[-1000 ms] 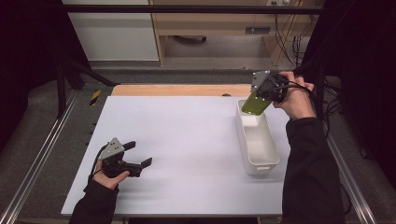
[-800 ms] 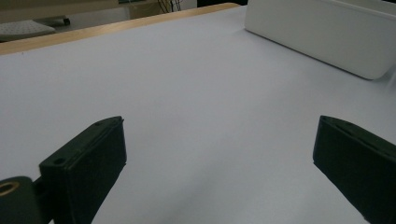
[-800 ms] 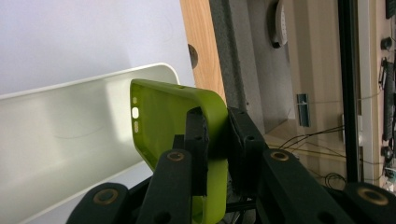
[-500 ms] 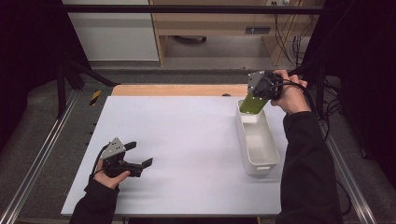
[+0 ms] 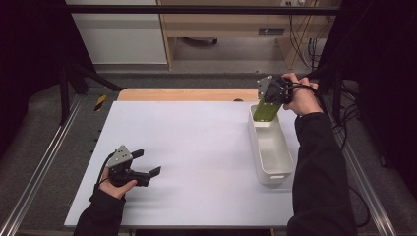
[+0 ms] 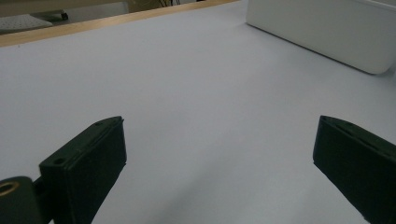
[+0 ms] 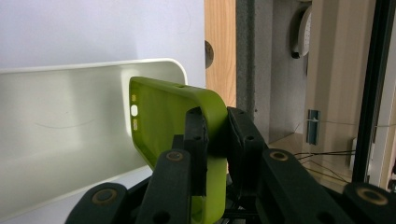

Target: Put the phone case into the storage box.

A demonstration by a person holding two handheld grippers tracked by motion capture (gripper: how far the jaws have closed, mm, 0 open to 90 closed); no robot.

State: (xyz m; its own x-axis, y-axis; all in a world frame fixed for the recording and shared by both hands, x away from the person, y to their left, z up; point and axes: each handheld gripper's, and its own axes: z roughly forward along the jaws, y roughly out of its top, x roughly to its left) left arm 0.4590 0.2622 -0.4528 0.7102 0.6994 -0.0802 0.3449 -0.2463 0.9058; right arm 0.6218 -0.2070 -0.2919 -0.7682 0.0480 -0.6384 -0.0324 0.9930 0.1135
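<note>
The right hand-held gripper [image 5: 269,98] is clamped on a lime-green phone case [image 5: 265,111], its two black jaws pinching one side wall of the case near a corner, as the right gripper view shows. In the high view the case hangs below the jaws with its long axis running steeply downward, tilted a little, its lower end dipping over the far end of a white rectangular bin [image 5: 271,172]; whether it touches the bin's wall or floor cannot be told. The case [image 7: 177,121] is a thin, glossy shell with rounded corners and a raised rim, its hollow inner face turned toward the bin [image 7: 70,140], with small cut-outs near one edge. The bin lies lengthwise along the right side of the white worktop [image 5: 196,147]. Well apart, near the front left of the worktop, the left hand-held gripper [image 5: 142,164] rests low with its jaws spread wide and nothing between them.
</note>
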